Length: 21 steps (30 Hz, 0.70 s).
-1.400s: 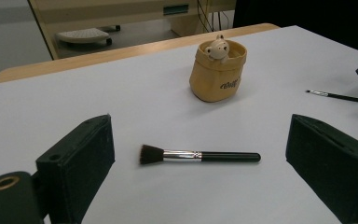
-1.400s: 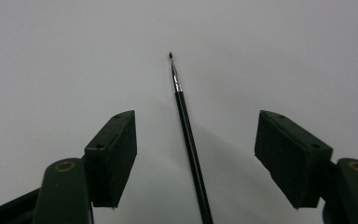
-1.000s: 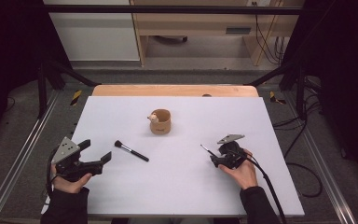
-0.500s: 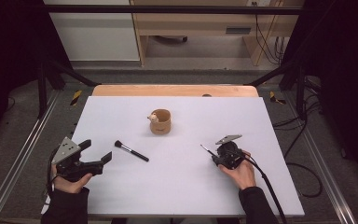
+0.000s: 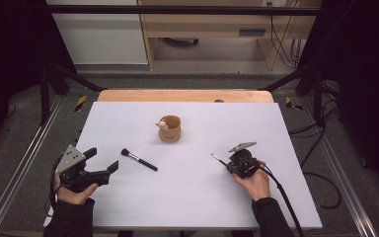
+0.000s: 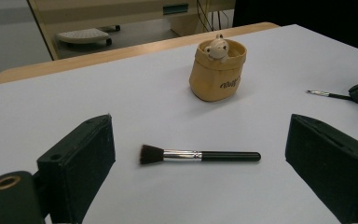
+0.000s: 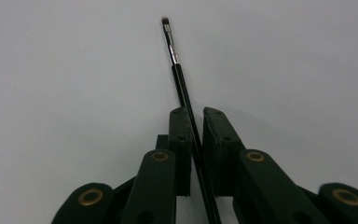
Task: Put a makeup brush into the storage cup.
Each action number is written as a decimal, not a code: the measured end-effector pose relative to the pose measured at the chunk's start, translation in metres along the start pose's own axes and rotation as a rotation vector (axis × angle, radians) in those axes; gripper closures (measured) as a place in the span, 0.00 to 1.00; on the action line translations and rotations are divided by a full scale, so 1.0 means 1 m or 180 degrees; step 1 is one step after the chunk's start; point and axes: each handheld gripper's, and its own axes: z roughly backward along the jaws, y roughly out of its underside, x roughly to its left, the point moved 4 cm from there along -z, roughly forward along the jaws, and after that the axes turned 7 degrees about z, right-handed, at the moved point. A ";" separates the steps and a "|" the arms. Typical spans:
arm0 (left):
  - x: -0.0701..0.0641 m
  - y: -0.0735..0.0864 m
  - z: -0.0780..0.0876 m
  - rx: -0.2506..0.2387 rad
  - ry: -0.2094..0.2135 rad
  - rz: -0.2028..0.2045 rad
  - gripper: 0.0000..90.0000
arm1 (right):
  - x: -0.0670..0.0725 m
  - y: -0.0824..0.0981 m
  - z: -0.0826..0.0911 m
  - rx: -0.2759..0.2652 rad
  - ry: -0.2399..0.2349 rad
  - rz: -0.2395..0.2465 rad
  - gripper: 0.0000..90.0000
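1. Between the jaws of the right gripper [image 7: 194,128] sits the black handle of a thin makeup brush [image 7: 175,56]; the jaws have just been closing and now pinch the handle, with the ferrule and tiny tip sticking out past them toward the far left of the table.
2. The grip lies well back on the handle, so most of the brush's length overhangs the jaws. A straight, slow lift would likely keep it from pivoting between the pads.
3. From above, the right gripper [image 5: 240,163] rests low on the white table [image 5: 202,197] at the near right, the brush tip [image 5: 213,156] just above or on the surface; which one cannot be told.
4. The likely target is the small tan fabric pot [image 5: 170,129] with a little animal figure at its rim, standing far of centre, well apart from the gripper. Its soft mouth looks narrow, so the brush would best go in handle-first or tip-up, lowered vertically rather than dropped.
5. At the near left, the left gripper [image 6: 200,154] hangs wide open, holding nothing, aimed at a larger powder brush [image 6: 200,155] lying flat between its jaws' line of sight and the pot [image 6: 217,70].
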 end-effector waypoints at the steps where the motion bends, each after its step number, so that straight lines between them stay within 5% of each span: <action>1: 0.000 0.000 0.000 -0.0001 0.0001 0.0001 0.08 | 0.000 0.000 0.000 0.0008 -0.0013 -0.0032 0.92; 16: 0.000 0.000 0.000 0.0012 0.0000 -0.0012 0.09 | -0.001 0.000 0.000 -0.0014 0.0030 -0.0101 0.94; 21: 0.001 0.000 0.000 0.0001 0.0004 0.0007 0.09 | -0.001 -0.003 0.010 -0.0115 0.0009 -0.0051 0.77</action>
